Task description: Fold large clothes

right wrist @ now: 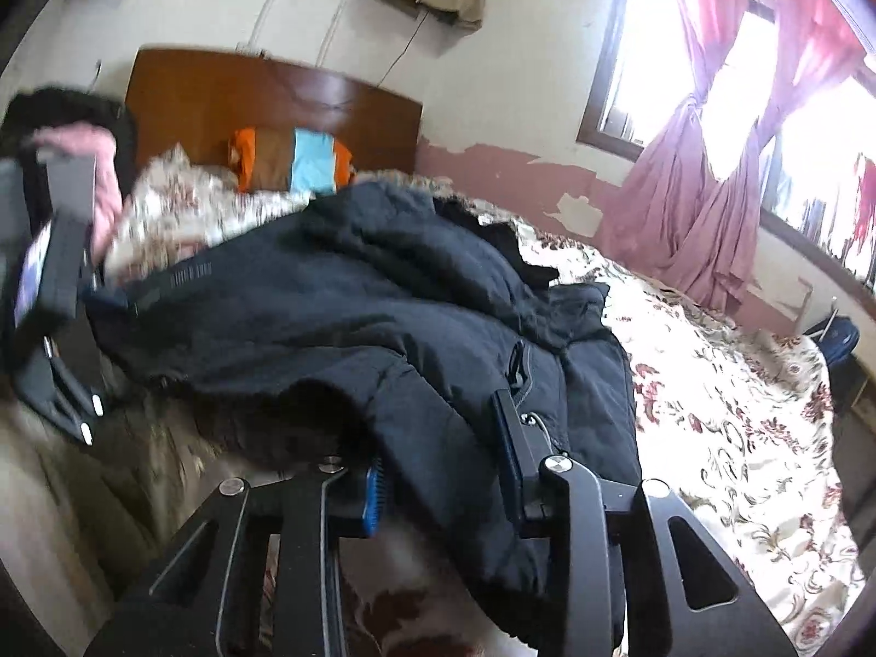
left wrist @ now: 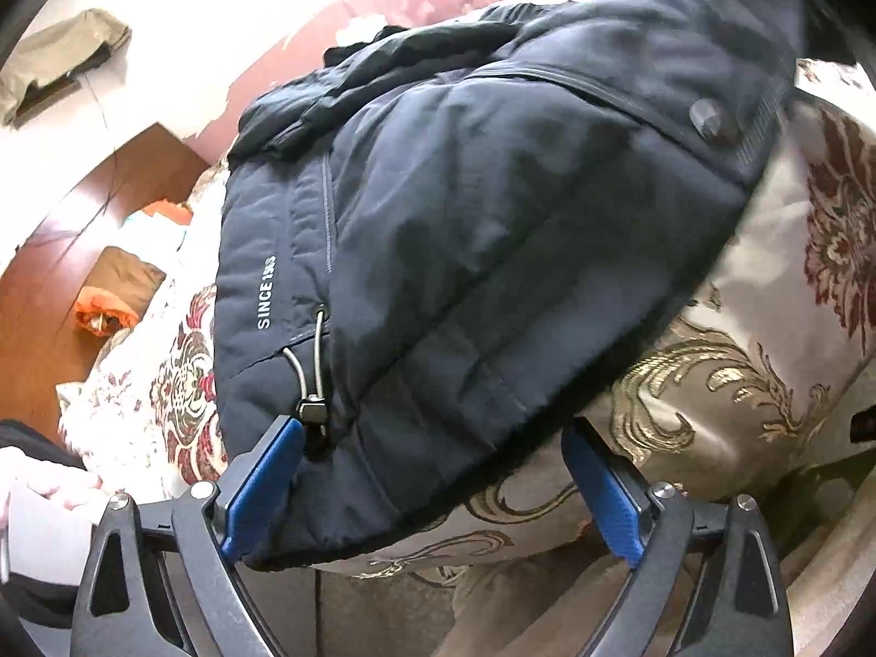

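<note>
A large dark navy padded jacket (left wrist: 493, 208) lies bunched on the floral bedspread (left wrist: 766, 383), with "SINCE" lettering and a drawcord toggle (left wrist: 312, 410) at its hem. My left gripper (left wrist: 432, 454) is open, its blue pads on either side of the hem, which lies loosely between them. In the right wrist view the same jacket (right wrist: 383, 301) is heaped across the bed. My right gripper (right wrist: 443, 465) has its fingers wrapped around a thick fold of the jacket's edge. The left gripper (right wrist: 60, 295) shows blurred at far left.
A wooden headboard (right wrist: 274, 98) and an orange, brown and blue pillow (right wrist: 290, 159) are at the bed's head. Pink curtains (right wrist: 712, 164) hang by the window at right. The bedspread (right wrist: 739, 410) extends right of the jacket. The wooden floor (left wrist: 44, 295) lies beyond the bed's edge.
</note>
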{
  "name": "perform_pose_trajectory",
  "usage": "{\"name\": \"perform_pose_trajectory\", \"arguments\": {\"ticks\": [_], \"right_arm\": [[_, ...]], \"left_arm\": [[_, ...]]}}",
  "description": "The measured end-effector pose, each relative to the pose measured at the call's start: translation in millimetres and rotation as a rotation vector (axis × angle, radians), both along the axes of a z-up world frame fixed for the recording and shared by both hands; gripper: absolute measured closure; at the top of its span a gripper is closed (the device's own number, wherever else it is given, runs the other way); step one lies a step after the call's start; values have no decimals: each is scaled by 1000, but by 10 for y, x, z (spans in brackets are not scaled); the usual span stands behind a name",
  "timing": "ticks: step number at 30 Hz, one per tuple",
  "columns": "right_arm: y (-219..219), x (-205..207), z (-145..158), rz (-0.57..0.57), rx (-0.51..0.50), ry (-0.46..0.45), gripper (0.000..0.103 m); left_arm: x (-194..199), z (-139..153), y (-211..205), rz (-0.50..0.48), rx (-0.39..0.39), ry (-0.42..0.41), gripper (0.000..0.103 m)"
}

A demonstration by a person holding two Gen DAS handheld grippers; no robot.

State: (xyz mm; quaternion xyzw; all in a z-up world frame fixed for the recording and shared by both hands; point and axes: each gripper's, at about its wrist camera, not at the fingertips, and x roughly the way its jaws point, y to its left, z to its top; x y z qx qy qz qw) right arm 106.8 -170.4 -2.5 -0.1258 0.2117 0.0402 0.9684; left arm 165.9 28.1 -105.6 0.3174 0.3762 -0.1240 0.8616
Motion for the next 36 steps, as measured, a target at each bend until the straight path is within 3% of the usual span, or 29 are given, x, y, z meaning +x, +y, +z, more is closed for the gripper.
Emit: {"name": "perform_pose_trajectory", "arguments": {"ticks": [4, 6, 7, 9, 12, 14, 20, 25, 29, 36], "right_arm": [[-56, 61, 143, 5, 54, -28, 78], [-28, 45, 148, 2, 52, -38, 78], [-18, 53, 139, 1, 48, -40, 78], [20, 30, 129, -4, 38, -41, 79], [25, -4, 67, -13, 42, -41, 84], [18, -38, 58, -18, 47, -36, 89], [-90, -139, 63, -10, 63, -43, 97], [-86, -400, 161, 10, 37, -101, 98], [-155, -646, 328, 20, 62, -136, 98], [-325, -950, 743, 15, 68, -238, 98]], "left_arm": [[-33, -38, -73, -16, 48, -21, 11], [-12, -41, -93, -2, 77, -30, 33], [-3, -34, -95, 7, 86, -34, 39], [37, 0, -70, 32, 92, -44, 65], [103, 151, 33, 67, 26, -62, 88], [119, 323, 123, 109, -62, -108, 92], [-22, 754, 221, 181, -205, -271, 95], [-282, 1025, 125, 237, -237, -428, 96], [-483, 1255, 150, 286, -336, -482, 96], [-922, 1706, 85, 262, -397, -569, 96]]}}
